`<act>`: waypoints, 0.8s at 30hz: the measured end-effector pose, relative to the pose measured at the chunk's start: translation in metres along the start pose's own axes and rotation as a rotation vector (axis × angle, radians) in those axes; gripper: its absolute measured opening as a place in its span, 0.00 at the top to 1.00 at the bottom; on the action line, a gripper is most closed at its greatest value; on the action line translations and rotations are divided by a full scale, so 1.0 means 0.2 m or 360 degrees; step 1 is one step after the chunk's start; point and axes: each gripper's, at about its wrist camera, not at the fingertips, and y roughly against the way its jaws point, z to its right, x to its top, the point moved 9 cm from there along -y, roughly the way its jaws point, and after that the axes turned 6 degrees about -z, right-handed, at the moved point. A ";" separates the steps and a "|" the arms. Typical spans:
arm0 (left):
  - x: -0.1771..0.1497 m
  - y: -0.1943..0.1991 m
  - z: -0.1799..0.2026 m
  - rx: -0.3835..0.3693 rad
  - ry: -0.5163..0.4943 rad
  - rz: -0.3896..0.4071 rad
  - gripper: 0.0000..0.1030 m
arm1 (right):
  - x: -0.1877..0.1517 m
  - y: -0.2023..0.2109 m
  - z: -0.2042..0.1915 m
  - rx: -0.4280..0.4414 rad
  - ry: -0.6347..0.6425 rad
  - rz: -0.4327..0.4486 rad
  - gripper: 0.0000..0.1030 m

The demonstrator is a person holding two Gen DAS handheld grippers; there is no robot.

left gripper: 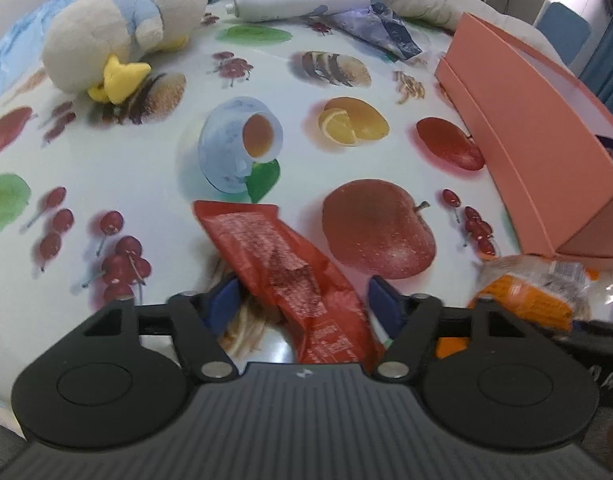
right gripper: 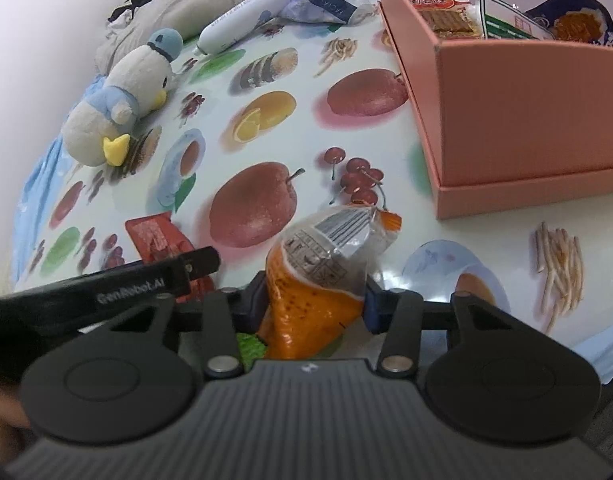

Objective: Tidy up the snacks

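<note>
A red snack packet [left gripper: 282, 268] lies on the fruit-print tablecloth between the blue pads of my left gripper [left gripper: 302, 300], which stands open around it with gaps on both sides. The red packet also shows in the right wrist view [right gripper: 158, 242]. My right gripper [right gripper: 312, 300] is shut on an orange snack bag [right gripper: 318, 280], its pads pressing both sides; the bag also shows in the left wrist view [left gripper: 526, 300]. A pink box [right gripper: 518, 120] at the right holds several snack packets [right gripper: 446, 12]. The box also shows in the left wrist view [left gripper: 526, 136].
A plush penguin [left gripper: 122, 36] lies at the back left. A white tube [left gripper: 302, 0] and a crumpled blue wrapper [left gripper: 378, 24] lie at the back. Bedding surrounds the tablecloth [left gripper: 106, 160]. The left gripper's side [right gripper: 146, 284] shows left of the orange bag.
</note>
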 end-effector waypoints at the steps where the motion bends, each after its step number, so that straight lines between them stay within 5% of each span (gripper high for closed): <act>1: 0.00 0.00 0.00 0.0002 0.0001 0.0007 0.34 | 0.00 0.01 0.01 -0.0010 0.0008 0.0006 0.53; 5: -0.01 0.02 -0.03 0.0003 0.0033 0.0016 0.48 | 0.00 0.03 0.05 -0.0030 0.0028 0.0007 0.53; 11: -0.02 0.06 0.01 -0.0148 0.0109 -0.0008 0.50 | -0.02 0.06 0.08 -0.0058 0.0047 0.0016 0.53; 24: 0.00 0.28 0.10 -0.0251 0.0141 0.0038 0.51 | 0.04 0.23 0.01 -0.0063 0.0164 0.0087 0.54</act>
